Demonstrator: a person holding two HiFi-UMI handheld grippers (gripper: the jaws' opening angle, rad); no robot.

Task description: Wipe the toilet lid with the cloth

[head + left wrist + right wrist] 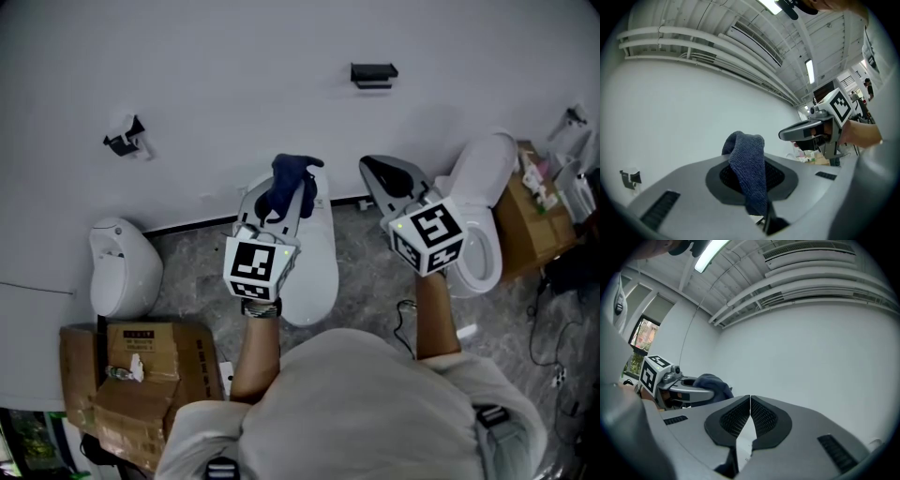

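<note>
So: your left gripper [751,182] jaws pinch the blue cloth [747,157], mid-frame, clear of the toilet lid [317,264]. Right gripper [750,411] jaws closed, empty. Wiping contact isn't made now.

Bare test workshop: several loose toilets [317,274], cardboard boxes [141,375], exposed ceiling pipes [693,50].

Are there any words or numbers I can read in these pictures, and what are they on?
None can be read.
White label on the brown cardboard box: print too small to read.
Two white marker cubes: black square patterns, no words.
</note>
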